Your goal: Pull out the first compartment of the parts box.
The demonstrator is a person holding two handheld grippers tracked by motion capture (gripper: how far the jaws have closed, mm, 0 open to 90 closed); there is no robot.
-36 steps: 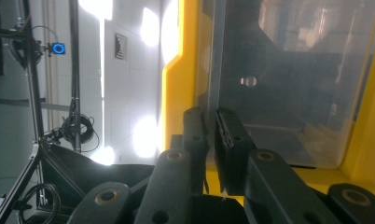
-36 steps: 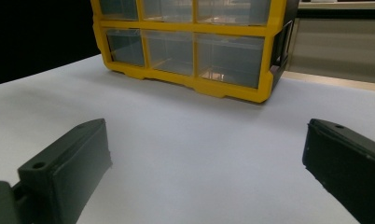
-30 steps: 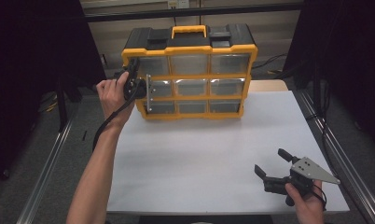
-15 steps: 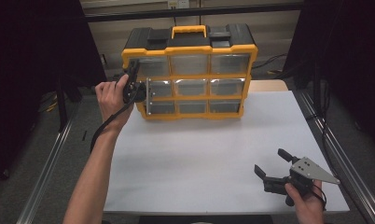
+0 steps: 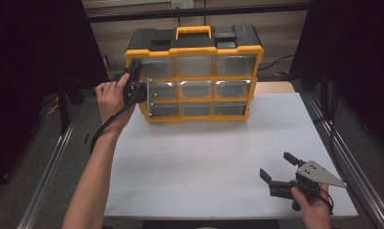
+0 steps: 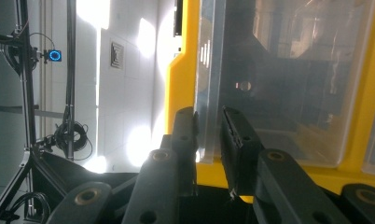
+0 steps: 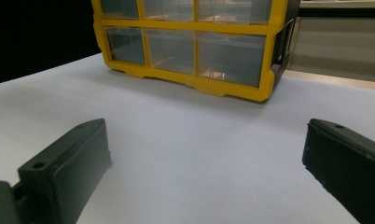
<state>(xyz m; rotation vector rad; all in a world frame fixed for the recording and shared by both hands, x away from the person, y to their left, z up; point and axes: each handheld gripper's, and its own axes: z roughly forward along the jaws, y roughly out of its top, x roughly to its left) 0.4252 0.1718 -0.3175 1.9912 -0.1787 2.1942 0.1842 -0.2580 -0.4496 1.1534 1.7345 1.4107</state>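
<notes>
A yellow and black organizer case (image 5: 194,78) with clear drawers stands upright at the back of the white table (image 5: 204,157). My left gripper (image 5: 138,93) is at the case's left side, shut on the edge of a clear drawer front (image 5: 151,98) that sticks out from the middle row. In the left gripper view the jaws pinch that clear plastic edge (image 6: 207,126) beside the yellow frame (image 6: 180,79). My right gripper (image 5: 276,166) rests low over the table's front right, open and holding nothing. It faces the case (image 7: 195,42), with bare table between its fingers (image 7: 73,158).
Metal rails (image 5: 51,162) run along both sides of the table, with dark curtains beyond. A black cable (image 5: 106,126) trails from the left gripper along the forearm. A wooden surface (image 5: 276,87) shows behind the case's right end.
</notes>
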